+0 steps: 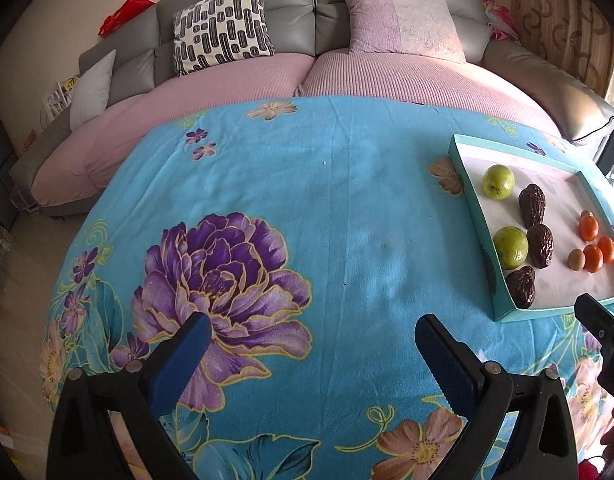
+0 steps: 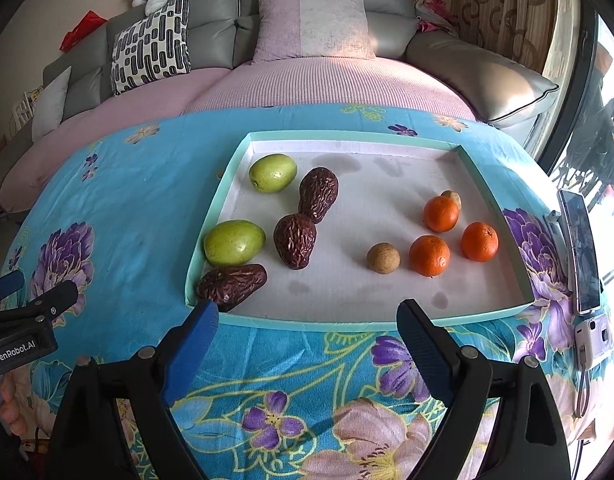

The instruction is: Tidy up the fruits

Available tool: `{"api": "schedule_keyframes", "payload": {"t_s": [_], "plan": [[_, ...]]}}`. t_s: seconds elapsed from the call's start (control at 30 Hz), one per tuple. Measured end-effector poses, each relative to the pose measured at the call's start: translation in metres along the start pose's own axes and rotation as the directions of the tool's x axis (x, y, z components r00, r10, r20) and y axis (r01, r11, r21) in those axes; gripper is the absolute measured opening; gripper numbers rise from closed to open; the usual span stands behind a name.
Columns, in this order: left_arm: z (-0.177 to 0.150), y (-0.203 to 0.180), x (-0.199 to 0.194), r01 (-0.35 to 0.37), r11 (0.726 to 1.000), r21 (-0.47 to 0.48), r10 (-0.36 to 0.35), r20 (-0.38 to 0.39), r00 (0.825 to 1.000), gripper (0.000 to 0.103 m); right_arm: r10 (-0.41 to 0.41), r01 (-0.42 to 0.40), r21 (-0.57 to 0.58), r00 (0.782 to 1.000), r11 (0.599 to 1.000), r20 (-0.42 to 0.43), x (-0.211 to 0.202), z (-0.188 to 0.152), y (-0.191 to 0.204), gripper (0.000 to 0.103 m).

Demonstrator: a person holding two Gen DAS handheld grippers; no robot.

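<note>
A shallow teal-rimmed tray point(image 2: 217, 200) with a white floor sits on the floral cloth. On its left side lie two green fruits point(image 2: 273, 173) point(image 2: 234, 242) and three dark wrinkled fruits point(image 2: 318, 193) point(image 2: 295, 241) point(image 2: 232, 281). On its right side sit three oranges point(image 2: 441, 213) point(image 2: 429, 255) point(image 2: 479, 241) and two small brown round fruits point(image 2: 383, 258) point(image 2: 452, 198). My right gripper point(image 2: 309, 322) is open just before the tray's near rim, holding nothing. My left gripper point(image 1: 313, 340) is open over bare cloth, left of the tray point(image 1: 473, 196).
The blue floral cloth point(image 1: 307, 200) covers the table; a grey sofa with pink covers point(image 1: 235, 80) and cushions stands behind. A phone on a stand point(image 2: 581, 248) and a small white device point(image 2: 591, 336) sit at the right edge. A hand point(image 2: 11, 404) holds the left tool.
</note>
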State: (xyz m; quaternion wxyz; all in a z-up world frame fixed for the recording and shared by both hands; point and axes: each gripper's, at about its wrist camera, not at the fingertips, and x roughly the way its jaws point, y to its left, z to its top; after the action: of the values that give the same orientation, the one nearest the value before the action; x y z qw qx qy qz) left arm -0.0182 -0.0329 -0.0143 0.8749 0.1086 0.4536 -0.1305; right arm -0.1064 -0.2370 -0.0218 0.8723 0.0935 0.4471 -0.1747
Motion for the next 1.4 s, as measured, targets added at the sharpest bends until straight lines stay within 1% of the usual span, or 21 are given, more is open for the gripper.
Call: {"api": "schedule_keyframes", "payload": {"t_s": [0.3,0.73,1.4], "plan": [[-0.004,-0.005,0.008,0.019,1.000,0.022,-0.018,-0.053,0.998,0.103,0.006,-0.006,-0.011,1.000,1.000,-0.010,0.002,-0.002,0.003,0.091],[-0.004,-0.003,0.010,0.047,0.999,0.009,-0.046,-0.069,0.997,0.103,0.005,-0.005,-0.014,1.000,1.000,-0.018,0.004,-0.003,0.002,0.091],[-0.005,-0.003,0.011,0.052,0.999,0.003,-0.052,-0.076,0.996,0.103,0.002,-0.002,-0.017,1.000,1.000,-0.025,0.005,-0.003,0.004,0.091]]}}
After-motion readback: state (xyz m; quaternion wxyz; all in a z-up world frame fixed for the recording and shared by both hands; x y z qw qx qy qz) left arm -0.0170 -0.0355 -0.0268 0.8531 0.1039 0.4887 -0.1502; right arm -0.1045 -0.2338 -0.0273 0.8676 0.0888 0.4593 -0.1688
